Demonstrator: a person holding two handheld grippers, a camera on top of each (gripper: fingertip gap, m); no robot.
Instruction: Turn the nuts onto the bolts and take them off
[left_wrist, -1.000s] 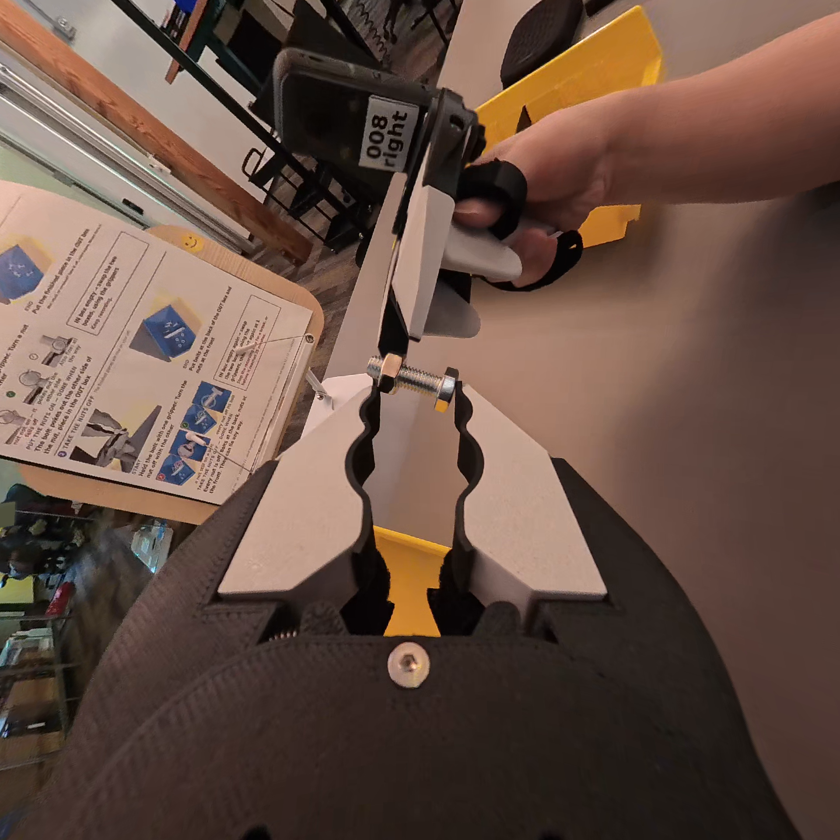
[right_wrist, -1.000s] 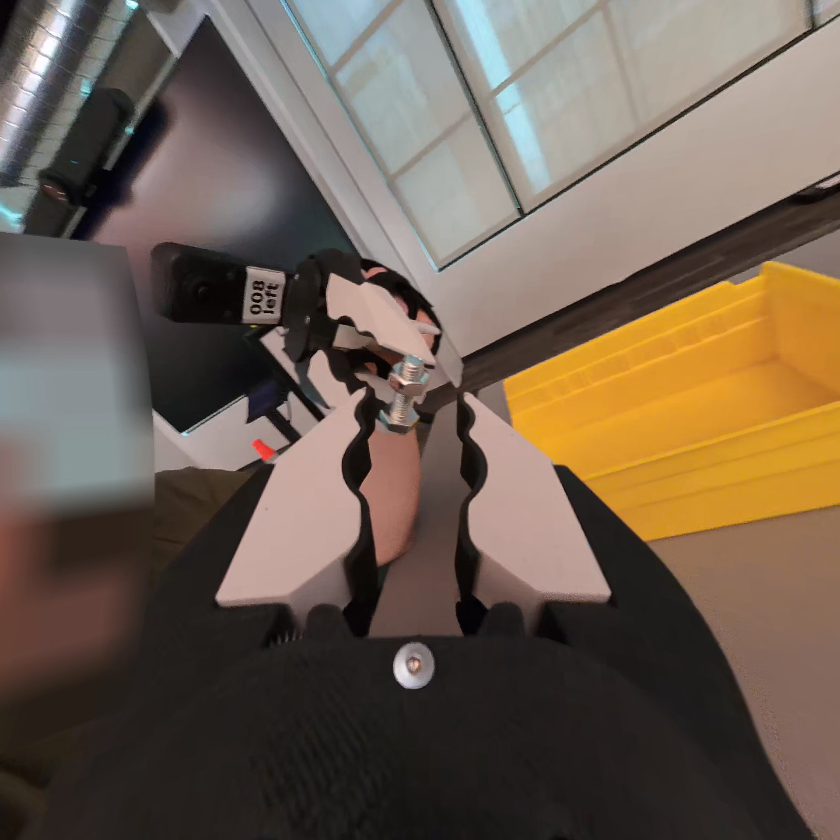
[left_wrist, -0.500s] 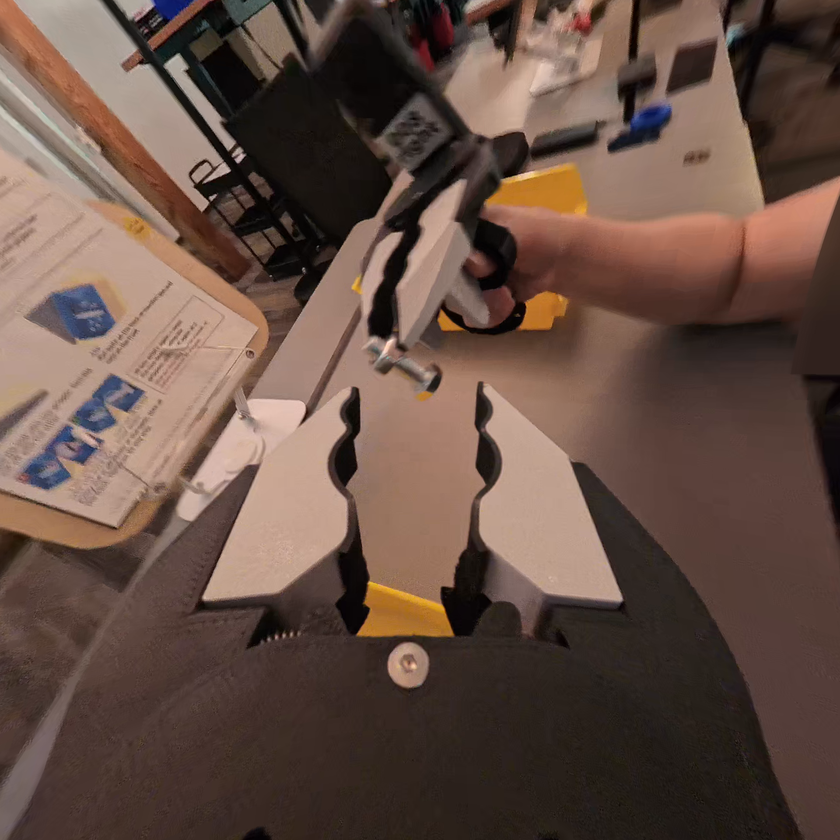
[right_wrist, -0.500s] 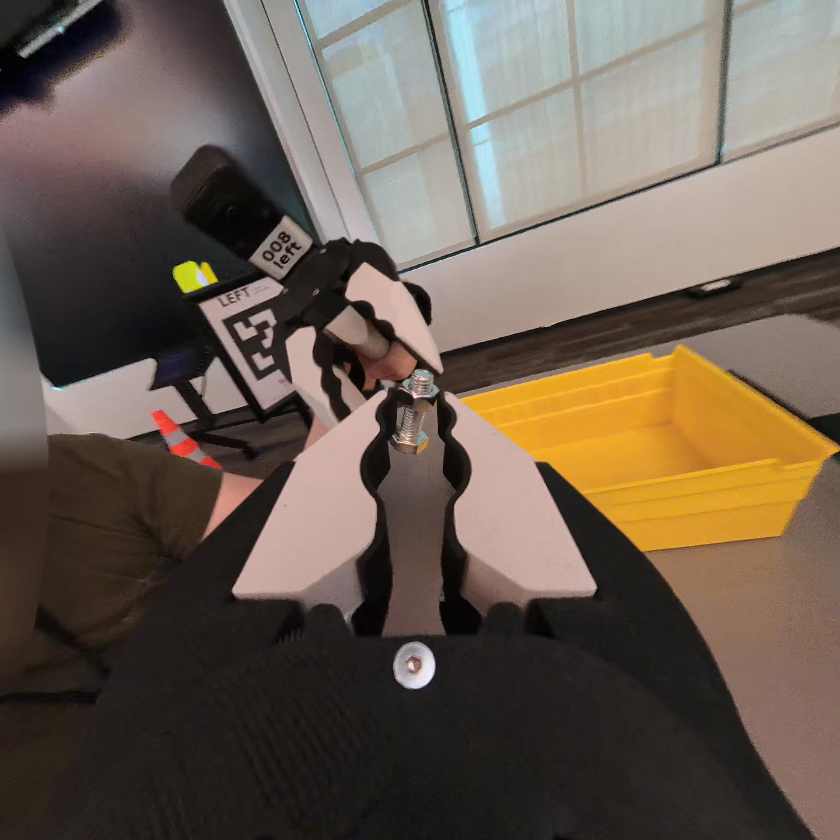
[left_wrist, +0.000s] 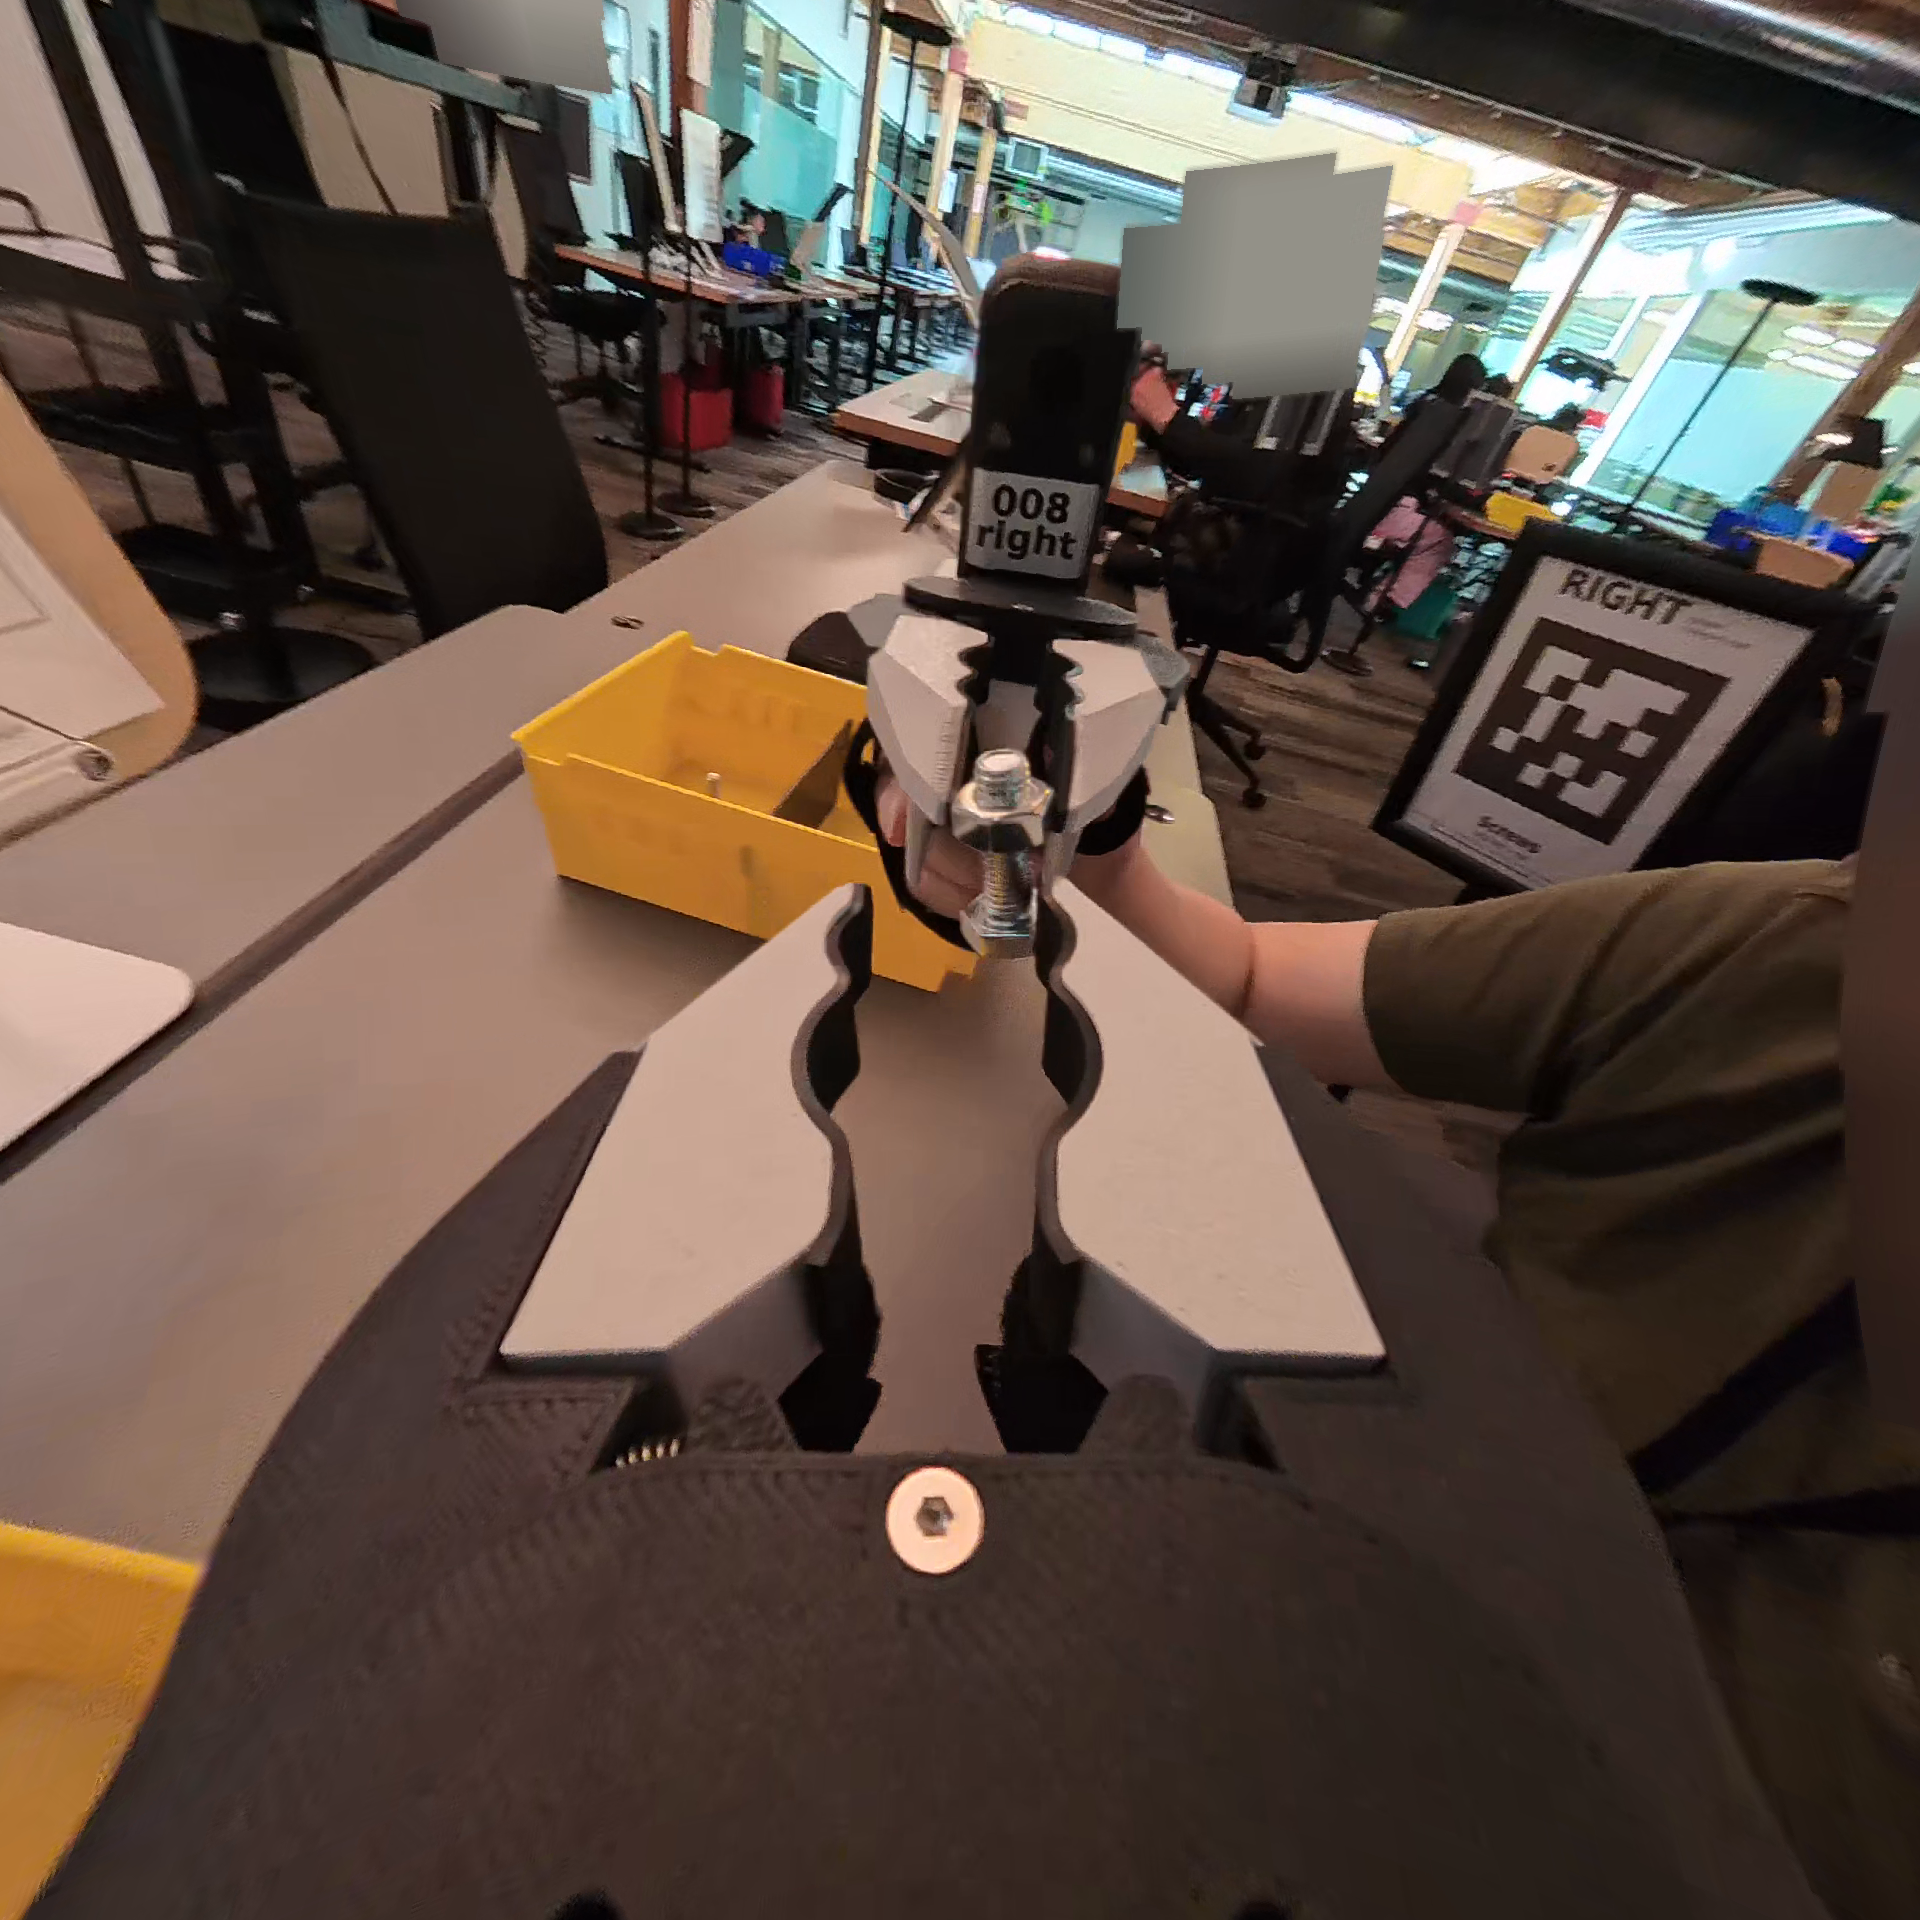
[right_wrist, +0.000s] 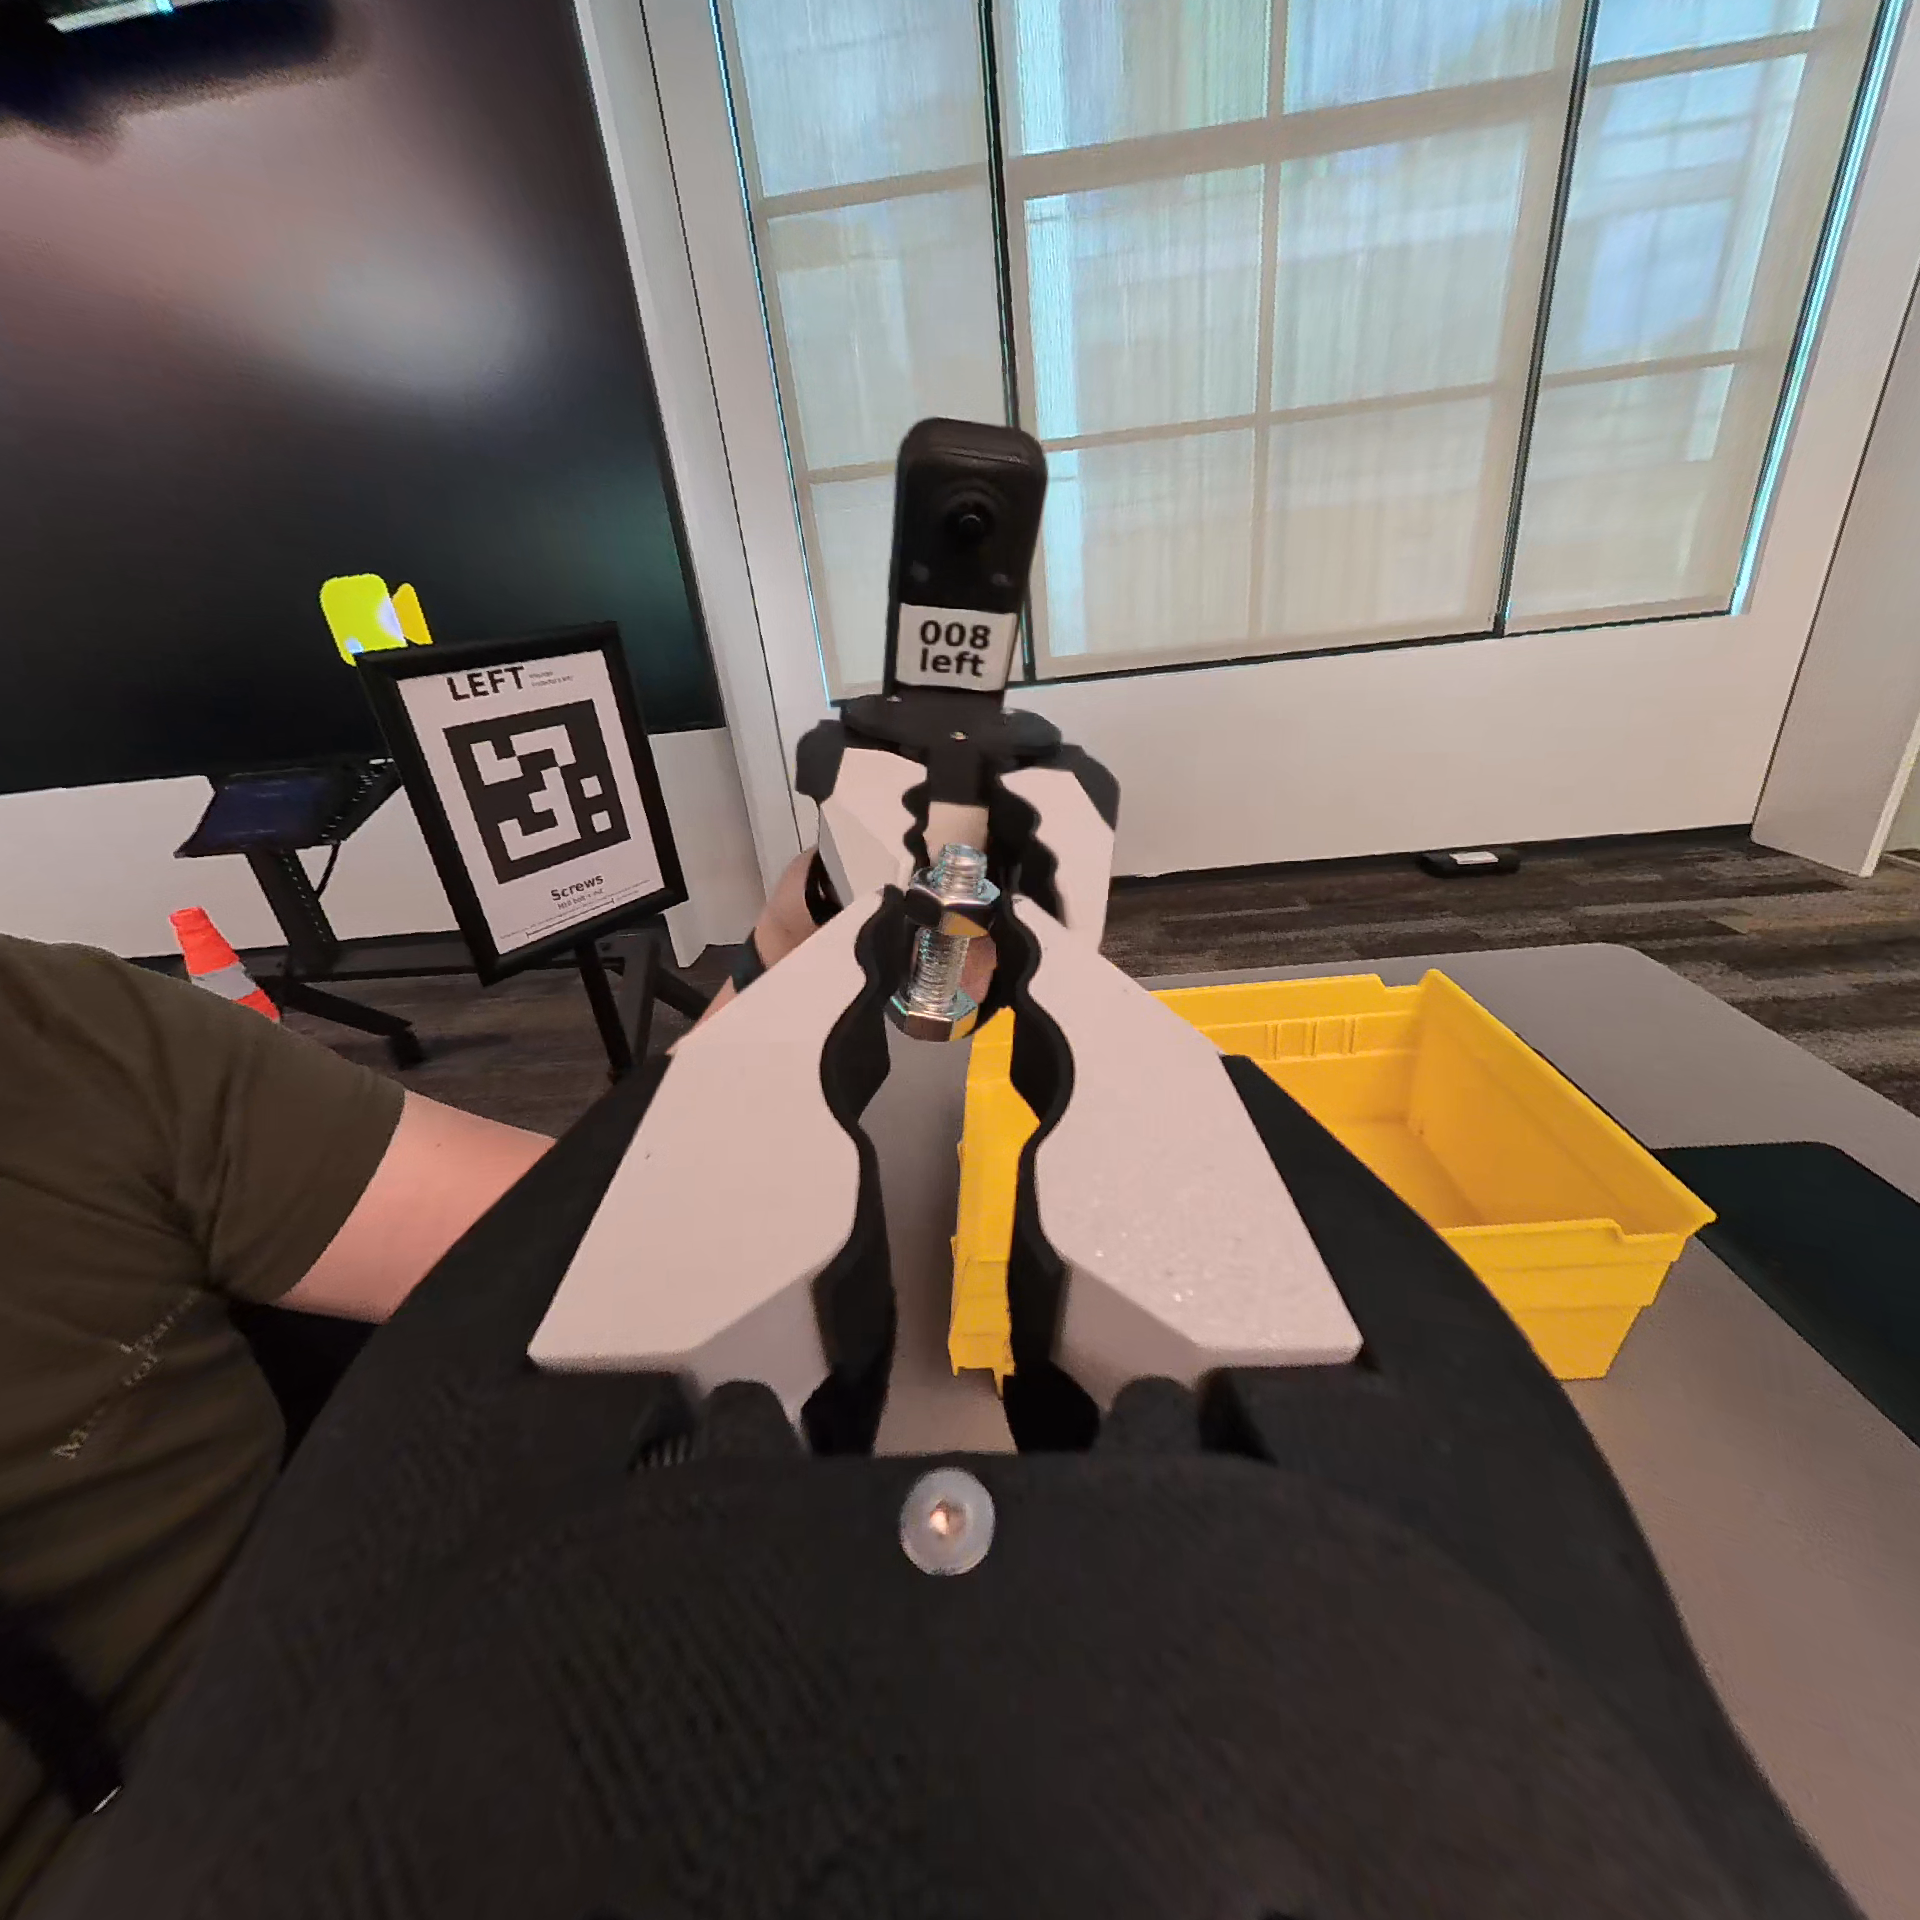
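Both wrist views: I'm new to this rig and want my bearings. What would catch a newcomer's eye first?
The silver threaded bolt with its steel hex nut stands upright in mid-air at centre, the right gripper shut on the nut. The left gripper faces it, open, its fingertips beside the bolt's head. Behind them, a yellow plastic bin sits on the grey table.

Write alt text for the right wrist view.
The right gripper fingers grip a nut threaded on an upright silver bolt, held in the air. The left gripper faces it from just behind the bolt, fingers apart. A yellow bin sits on the grey table to the right.
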